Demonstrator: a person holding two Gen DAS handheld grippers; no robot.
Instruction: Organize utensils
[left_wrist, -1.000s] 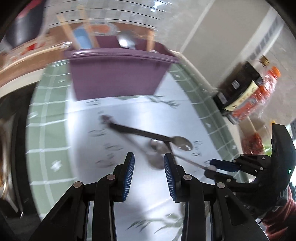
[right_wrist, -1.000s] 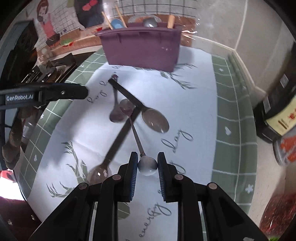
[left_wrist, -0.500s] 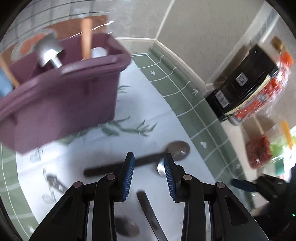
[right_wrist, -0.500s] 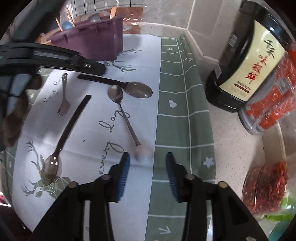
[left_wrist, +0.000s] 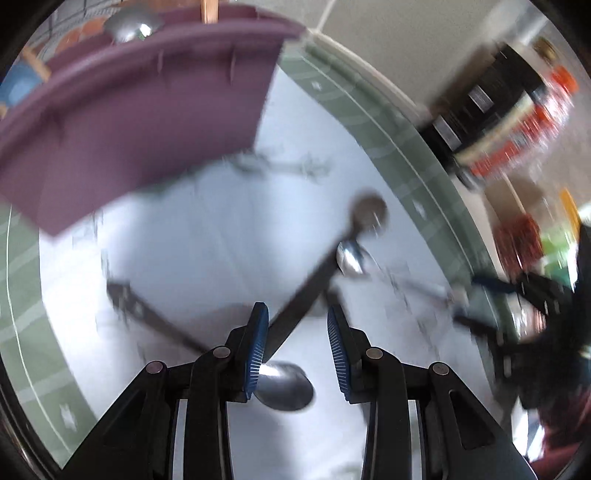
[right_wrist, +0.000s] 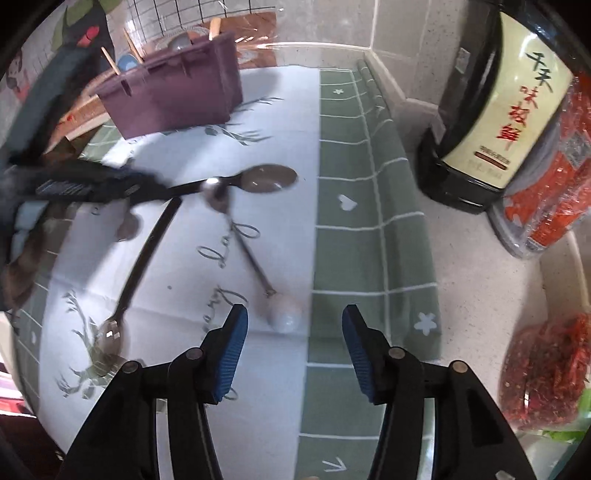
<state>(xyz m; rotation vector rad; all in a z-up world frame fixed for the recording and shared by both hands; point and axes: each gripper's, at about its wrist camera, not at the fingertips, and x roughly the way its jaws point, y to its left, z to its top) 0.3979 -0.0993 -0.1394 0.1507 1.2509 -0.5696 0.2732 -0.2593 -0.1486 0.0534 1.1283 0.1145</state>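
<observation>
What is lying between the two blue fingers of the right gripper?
In the right wrist view, the white ball-shaped end of the thin spoon lies on the cloth between the right gripper tips.

Spoons (right_wrist: 236, 236) on mat (right_wrist: 354, 192), utensil bin (right_wrist: 173, 96) behind, bottle (right_wrist: 491, 110) right.

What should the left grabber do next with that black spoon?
Probably close the left tool on the black spoon. Its handle already runs between the open fingers, and the purple bin for utensils sits just ahead.
</observation>
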